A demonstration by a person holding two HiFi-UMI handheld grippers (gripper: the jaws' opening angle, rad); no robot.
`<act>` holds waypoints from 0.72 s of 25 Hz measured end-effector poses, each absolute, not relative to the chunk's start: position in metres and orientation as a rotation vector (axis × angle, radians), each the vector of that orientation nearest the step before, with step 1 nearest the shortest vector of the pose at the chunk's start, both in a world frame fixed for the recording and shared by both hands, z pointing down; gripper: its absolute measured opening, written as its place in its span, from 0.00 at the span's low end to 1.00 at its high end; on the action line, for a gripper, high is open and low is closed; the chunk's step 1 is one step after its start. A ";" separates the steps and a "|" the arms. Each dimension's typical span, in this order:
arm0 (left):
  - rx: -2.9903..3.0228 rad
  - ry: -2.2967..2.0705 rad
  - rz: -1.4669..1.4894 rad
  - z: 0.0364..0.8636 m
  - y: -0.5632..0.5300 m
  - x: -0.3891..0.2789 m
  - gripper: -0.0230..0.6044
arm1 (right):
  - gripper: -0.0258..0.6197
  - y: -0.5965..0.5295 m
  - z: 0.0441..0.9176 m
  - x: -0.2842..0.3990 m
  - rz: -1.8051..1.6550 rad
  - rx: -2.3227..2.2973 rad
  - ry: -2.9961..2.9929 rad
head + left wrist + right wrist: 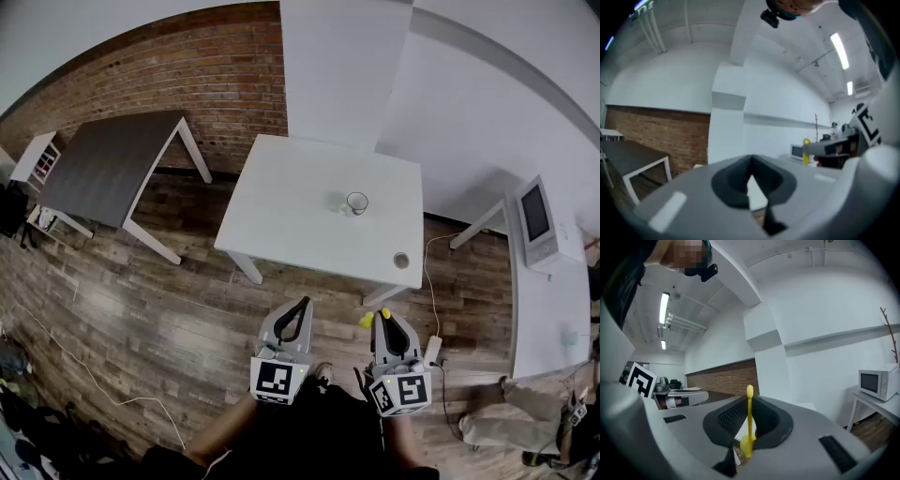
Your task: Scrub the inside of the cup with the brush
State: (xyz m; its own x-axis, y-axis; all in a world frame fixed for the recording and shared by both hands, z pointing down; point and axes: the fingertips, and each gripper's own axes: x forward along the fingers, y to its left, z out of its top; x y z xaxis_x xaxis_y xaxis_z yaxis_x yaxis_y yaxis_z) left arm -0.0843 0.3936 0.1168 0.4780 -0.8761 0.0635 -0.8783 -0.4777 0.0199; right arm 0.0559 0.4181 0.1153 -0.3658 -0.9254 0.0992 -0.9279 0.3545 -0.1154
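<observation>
A clear glass cup stands upright on the white table, well ahead of both grippers. My right gripper is shut on a yellow brush, whose thin handle stands up between the jaws. In the head view a yellow bit of the brush shows by the jaw tips. My left gripper is shut with nothing in it. Both grippers hover over the wooden floor, short of the table's near edge.
A small round grey object lies near the table's front right corner. A dark table stands at the left before a brick wall. A microwave sits on a white side table at the right. A seated person's legs and a power strip are on the floor at the right.
</observation>
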 end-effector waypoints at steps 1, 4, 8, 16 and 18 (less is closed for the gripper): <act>2.658 -1.573 0.080 0.119 0.394 -0.085 0.04 | 0.09 0.418 0.115 0.055 0.234 1.758 -2.576; 2.665 -1.567 0.095 0.122 0.394 -0.085 0.04 | 0.09 0.419 0.115 0.052 0.228 1.755 -2.588; 2.672 -1.570 0.073 0.122 0.396 -0.085 0.04 | 0.09 0.420 0.117 0.049 0.227 1.751 -2.589; 2.678 -1.548 0.120 0.128 0.397 -0.079 0.04 | 0.09 0.420 0.119 0.052 0.252 1.749 -2.584; 2.679 -1.543 0.117 0.129 0.396 -0.075 0.04 | 0.09 0.420 0.121 0.057 0.268 1.756 -2.585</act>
